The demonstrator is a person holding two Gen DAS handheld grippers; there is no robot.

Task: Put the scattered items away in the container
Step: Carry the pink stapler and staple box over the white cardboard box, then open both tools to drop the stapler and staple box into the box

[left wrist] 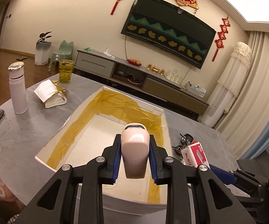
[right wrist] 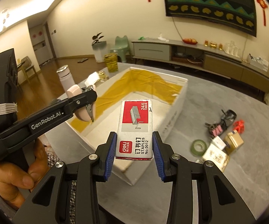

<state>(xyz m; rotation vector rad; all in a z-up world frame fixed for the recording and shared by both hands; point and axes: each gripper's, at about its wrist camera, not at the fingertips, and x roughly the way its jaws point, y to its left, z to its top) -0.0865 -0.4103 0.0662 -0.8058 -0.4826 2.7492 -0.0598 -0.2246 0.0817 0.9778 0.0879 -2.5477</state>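
left gripper (left wrist: 134, 158) clamps stapler (left wrist: 134, 149) over box (left wrist: 115, 93) | right gripper (right wrist: 133, 145) grips staples (right wrist: 135, 128) above box's near corner | step: dropping off | next: probably just open both

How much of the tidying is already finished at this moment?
Nothing lies in the white box yet; its visible floor is bare. In hand: the left gripper clamps a pink stapler over the box, and the right gripper clamps a staples box above its near corner. Left on the table: tape roll, small cartons, keys, a red item.
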